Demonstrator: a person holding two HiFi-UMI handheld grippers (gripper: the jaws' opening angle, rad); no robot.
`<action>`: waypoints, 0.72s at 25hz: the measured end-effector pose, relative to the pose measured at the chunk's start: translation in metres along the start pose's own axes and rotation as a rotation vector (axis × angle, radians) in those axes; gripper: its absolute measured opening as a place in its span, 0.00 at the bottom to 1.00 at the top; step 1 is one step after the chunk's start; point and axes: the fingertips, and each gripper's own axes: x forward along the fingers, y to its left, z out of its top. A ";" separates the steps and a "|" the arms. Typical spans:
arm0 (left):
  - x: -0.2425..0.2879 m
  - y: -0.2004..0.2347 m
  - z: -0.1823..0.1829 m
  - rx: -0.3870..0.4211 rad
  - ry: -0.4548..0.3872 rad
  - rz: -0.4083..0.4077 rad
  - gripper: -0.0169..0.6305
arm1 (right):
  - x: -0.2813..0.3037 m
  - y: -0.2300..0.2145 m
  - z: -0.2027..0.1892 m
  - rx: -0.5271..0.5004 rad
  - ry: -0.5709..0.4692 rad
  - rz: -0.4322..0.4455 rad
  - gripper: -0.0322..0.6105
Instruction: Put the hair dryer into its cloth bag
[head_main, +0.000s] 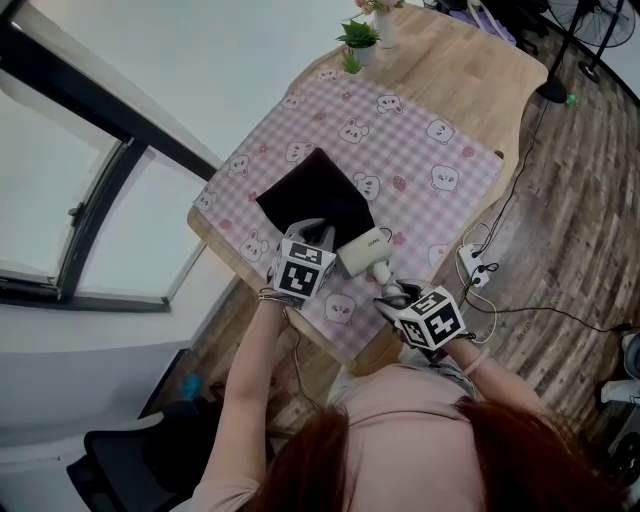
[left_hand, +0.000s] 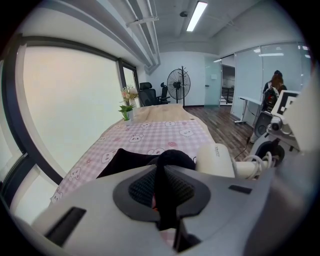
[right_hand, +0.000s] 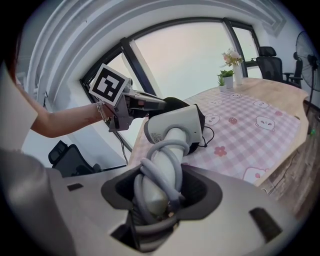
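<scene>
Black cloth bag (head_main: 315, 195) lies on the pink checked bear-print tablecloth (head_main: 425, 165). Left gripper (head_main: 317, 232): jaws nearly together, pinching the bag's near edge and holding it raised. Right gripper (head_main: 392, 293): clamped on the handle of the white hair dryer (head_main: 363, 250), grey cord wound round the handle. Dryer head sits just at the bag's mouth.
</scene>
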 end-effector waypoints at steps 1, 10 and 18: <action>0.000 0.000 -0.001 0.006 0.004 -0.002 0.09 | 0.002 0.001 -0.001 -0.002 0.005 0.004 0.37; 0.002 -0.007 -0.005 0.040 0.033 -0.015 0.09 | 0.016 0.006 -0.002 -0.030 0.051 0.024 0.37; 0.003 -0.012 -0.007 0.053 0.029 -0.030 0.09 | 0.026 0.008 -0.003 -0.078 0.085 0.008 0.37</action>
